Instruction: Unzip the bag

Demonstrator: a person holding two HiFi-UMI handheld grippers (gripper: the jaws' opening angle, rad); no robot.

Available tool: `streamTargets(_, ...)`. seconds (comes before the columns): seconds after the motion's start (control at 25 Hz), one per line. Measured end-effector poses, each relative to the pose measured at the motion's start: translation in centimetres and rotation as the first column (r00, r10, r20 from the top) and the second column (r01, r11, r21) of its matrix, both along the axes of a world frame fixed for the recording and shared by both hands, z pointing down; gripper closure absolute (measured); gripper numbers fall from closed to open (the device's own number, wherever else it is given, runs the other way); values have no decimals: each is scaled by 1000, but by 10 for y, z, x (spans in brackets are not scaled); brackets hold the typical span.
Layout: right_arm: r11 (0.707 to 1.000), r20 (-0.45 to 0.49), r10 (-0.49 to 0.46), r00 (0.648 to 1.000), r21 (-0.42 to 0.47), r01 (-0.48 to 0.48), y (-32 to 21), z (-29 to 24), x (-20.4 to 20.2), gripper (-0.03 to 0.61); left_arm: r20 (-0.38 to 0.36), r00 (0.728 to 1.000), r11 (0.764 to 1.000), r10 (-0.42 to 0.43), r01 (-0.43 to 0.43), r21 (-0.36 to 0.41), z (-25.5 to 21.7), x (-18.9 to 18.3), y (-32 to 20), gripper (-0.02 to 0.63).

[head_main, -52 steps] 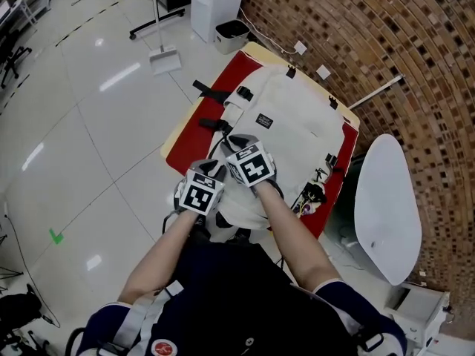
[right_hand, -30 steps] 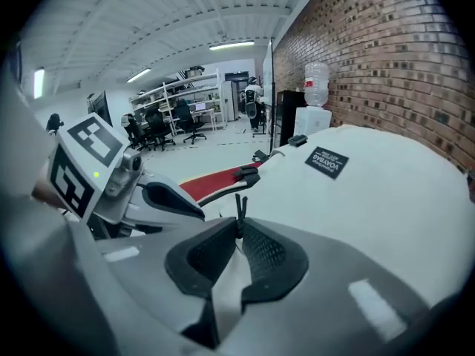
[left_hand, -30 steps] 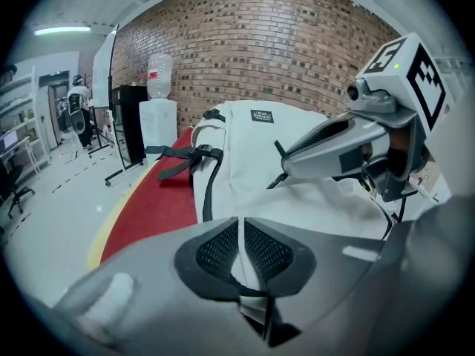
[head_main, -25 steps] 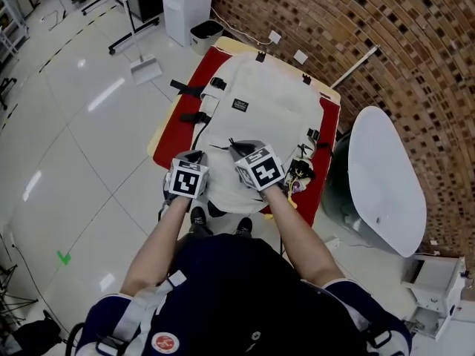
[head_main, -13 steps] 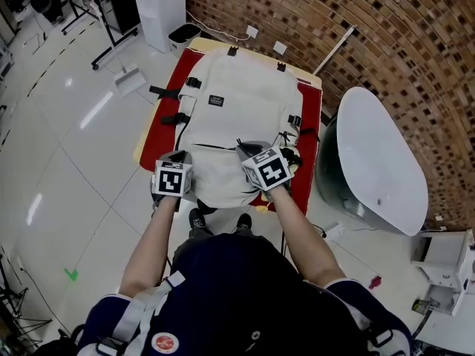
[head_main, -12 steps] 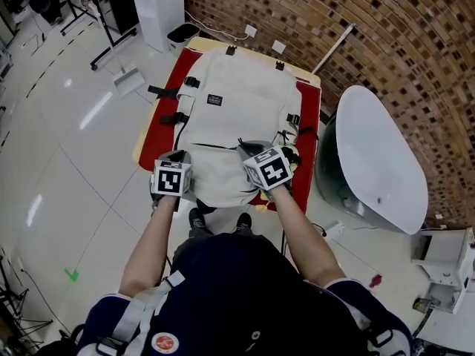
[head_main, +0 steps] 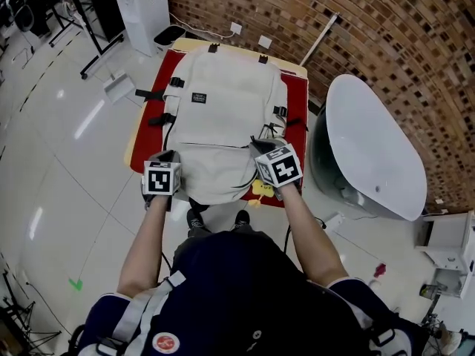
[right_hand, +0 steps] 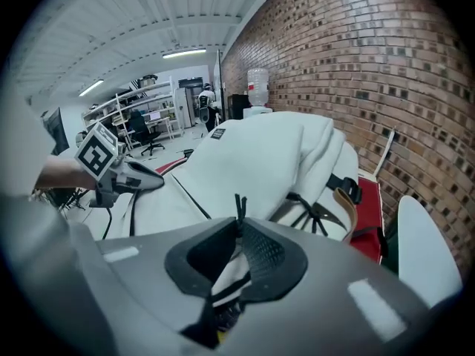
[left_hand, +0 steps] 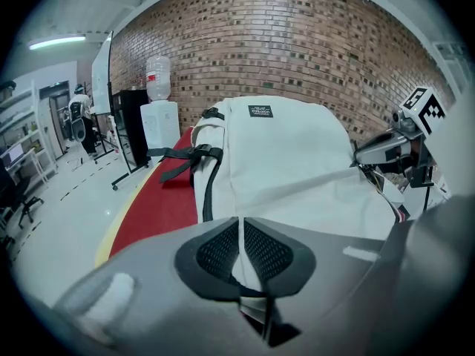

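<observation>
A white backpack [head_main: 223, 113] lies flat on a red mat [head_main: 295, 95] over a small table. My left gripper [head_main: 166, 159] is shut on the bag's white fabric [left_hand: 239, 262] at the near left corner. Over at the bag's near right side, my right gripper [head_main: 262, 146] is shut on the black zipper pull cord [right_hand: 239, 208], which sticks up between its pads. A dark zipper line [head_main: 215, 145] runs across the front pocket between the two grippers. In the left gripper view the right gripper [left_hand: 371, 152] shows at the far right; the left gripper [right_hand: 152, 180] shows at the left of the right gripper view.
A large white rounded tub [head_main: 371, 150] stands close to the table's right side by the brick wall [head_main: 386, 28]. Black straps [head_main: 152, 95] hang off the bag's left edge. A dustpan [head_main: 119, 87] and a white appliance [head_main: 141, 13] stand on the tiled floor at the left.
My right gripper has travelled right along the pocket with the zipper pull, away from the left gripper, which keeps its hold at the near left corner. The gap between them has widened.
</observation>
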State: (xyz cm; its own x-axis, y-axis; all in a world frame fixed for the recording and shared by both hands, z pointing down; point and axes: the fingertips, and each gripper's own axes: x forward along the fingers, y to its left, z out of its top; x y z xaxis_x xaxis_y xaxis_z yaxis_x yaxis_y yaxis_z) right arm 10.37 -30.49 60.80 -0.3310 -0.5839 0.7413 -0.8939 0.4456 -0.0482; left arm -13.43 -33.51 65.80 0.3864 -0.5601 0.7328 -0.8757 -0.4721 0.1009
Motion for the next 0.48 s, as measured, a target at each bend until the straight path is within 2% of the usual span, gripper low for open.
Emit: streamTargets(0.48,1000,26,18,1000,4,-18,6,3,13,545,12,1000,1000,-24,24,3,-2,0,-2,589)
